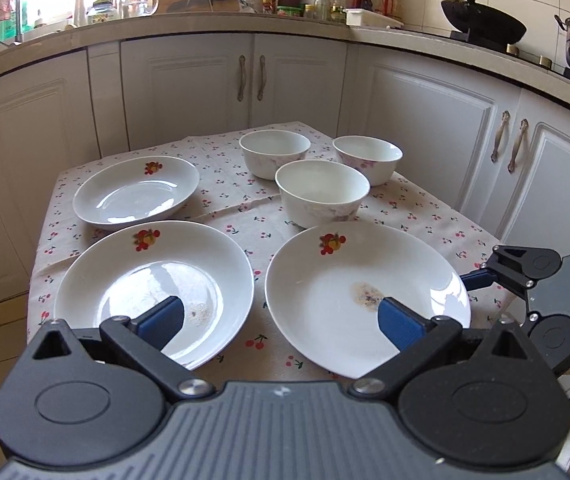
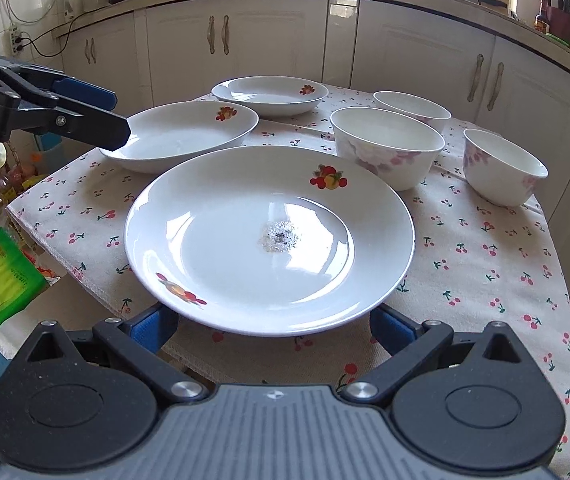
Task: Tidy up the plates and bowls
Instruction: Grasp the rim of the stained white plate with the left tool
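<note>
Three fruit-printed plates and three floral bowls sit spread across a small tabletop (image 2: 485,264) covered in a cherry-print cloth, none yet stacked. The plates occupy the left half, the bowls the far right.

The right hand-held gripper (image 2: 273,330) is at the near edge of the near right plate (image 2: 269,240), its blue fingers (image 2: 153,326) spread wide, one showing on either side of the plate's near rim and both partly hidden beneath it; whether they touch the plate cannot be told. That plate lies straight ahead of this gripper and carries a small dried smear at its centre.

The left hand-held gripper (image 1: 281,322) hovers above the near edge of the tabletop, also wide open and holding nothing, its fingers framing the gap between the near left plate (image 1: 153,292) and the near right plate. The far left plate (image 1: 137,192) lies beyond, and the nearest bowl (image 1: 321,192) stands just behind the near right plate, with the two other bowls (image 1: 275,152) (image 1: 367,158) farther back.

Judged from this layout, the right gripper is much the nearer to a plate, so the coming move likely turns on closing it over that near rim. The plate is round, so approach direction matters less than getting a finger cleanly under the rim.
</note>
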### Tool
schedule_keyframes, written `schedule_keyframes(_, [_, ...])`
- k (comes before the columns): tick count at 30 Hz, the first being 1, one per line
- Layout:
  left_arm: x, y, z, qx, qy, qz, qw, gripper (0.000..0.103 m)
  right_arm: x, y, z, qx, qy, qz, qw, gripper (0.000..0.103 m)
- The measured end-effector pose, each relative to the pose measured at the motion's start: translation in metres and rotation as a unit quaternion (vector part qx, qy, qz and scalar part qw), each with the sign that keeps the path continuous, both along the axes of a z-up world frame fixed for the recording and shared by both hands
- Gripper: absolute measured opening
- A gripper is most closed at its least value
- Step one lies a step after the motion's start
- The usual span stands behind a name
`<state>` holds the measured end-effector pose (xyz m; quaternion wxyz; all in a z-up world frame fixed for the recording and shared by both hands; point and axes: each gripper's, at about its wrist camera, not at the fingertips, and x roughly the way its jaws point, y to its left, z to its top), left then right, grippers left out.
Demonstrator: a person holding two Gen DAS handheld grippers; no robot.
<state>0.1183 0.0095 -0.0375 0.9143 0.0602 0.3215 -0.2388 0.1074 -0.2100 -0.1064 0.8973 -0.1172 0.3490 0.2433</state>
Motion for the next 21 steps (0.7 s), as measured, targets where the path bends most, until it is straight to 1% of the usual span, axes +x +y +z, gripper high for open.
schedule_keyframes(12, [0.04,-0.028,-0.003,0.008,0.043,-0.077,0.996,0.102,0.006,0.0,-0.004,0.002,0.009,0.004,1.0,0.103])
schedule_keyframes(19, [0.063,-0.041,-0.009,0.013,0.064,-0.123,0.9902,0.102,0.006,0.002,-0.004,0.0,0.008,-0.004,1.0,0.103])
schedule_keyframes(21, [0.073,-0.045,-0.01,0.016,0.073,-0.139,0.9874,0.102,0.004,0.002,-0.004,0.002,0.004,-0.008,1.0,0.103])
